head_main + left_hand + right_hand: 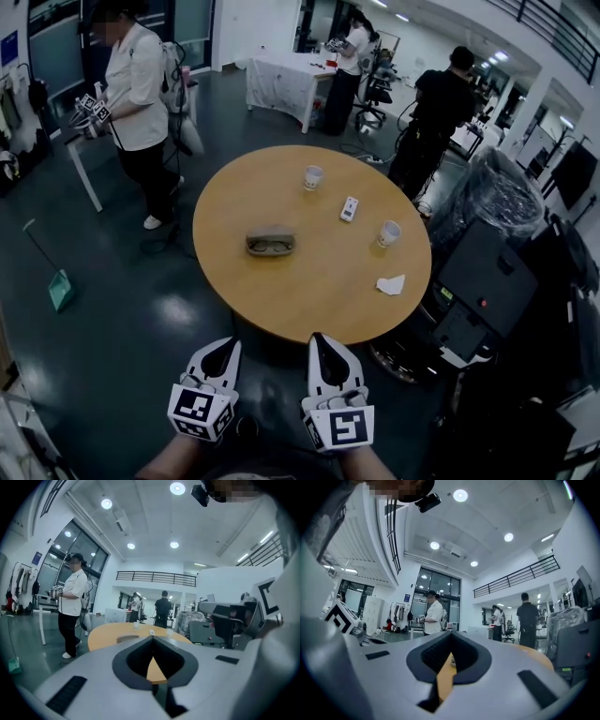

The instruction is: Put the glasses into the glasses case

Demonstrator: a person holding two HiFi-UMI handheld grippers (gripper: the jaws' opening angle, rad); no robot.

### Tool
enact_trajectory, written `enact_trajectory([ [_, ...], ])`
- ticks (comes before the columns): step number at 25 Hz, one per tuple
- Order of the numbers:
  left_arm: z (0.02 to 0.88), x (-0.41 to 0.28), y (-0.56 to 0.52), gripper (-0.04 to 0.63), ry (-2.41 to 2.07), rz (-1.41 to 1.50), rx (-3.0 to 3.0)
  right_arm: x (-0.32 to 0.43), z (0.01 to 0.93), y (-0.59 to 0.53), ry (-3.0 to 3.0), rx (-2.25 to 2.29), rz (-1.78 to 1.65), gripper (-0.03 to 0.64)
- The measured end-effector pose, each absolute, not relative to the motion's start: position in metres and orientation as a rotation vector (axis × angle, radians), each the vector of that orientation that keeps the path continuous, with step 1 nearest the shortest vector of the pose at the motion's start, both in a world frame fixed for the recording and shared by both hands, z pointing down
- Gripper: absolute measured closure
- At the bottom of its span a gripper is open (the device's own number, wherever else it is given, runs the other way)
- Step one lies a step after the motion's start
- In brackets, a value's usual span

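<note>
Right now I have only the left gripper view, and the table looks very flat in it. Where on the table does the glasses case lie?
Observer: In the head view the glasses case lies near the middle of the round table, slightly to the left.
Operator: Is something close around it?
Observer: No, it lies apart. The far cup, the white remote, the near cup and a crumpled tissue are all to its right.
Operator: And the right claw?
Observer: The right claw has its jaws together with nothing between them.
</note>
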State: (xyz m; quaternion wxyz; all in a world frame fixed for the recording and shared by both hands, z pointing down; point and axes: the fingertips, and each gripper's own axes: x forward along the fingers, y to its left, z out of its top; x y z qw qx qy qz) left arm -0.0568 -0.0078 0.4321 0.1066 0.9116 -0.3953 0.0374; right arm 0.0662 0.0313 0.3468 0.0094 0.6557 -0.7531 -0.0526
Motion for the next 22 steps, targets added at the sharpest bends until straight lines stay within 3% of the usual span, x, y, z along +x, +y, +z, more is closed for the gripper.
enact_trajectory([
  [22,0.424,-0.036,0.082,0.589,-1.225,0.103,2.655,0.085,0.369,0.114,-2.373,1.910,-0.069,0.630],
])
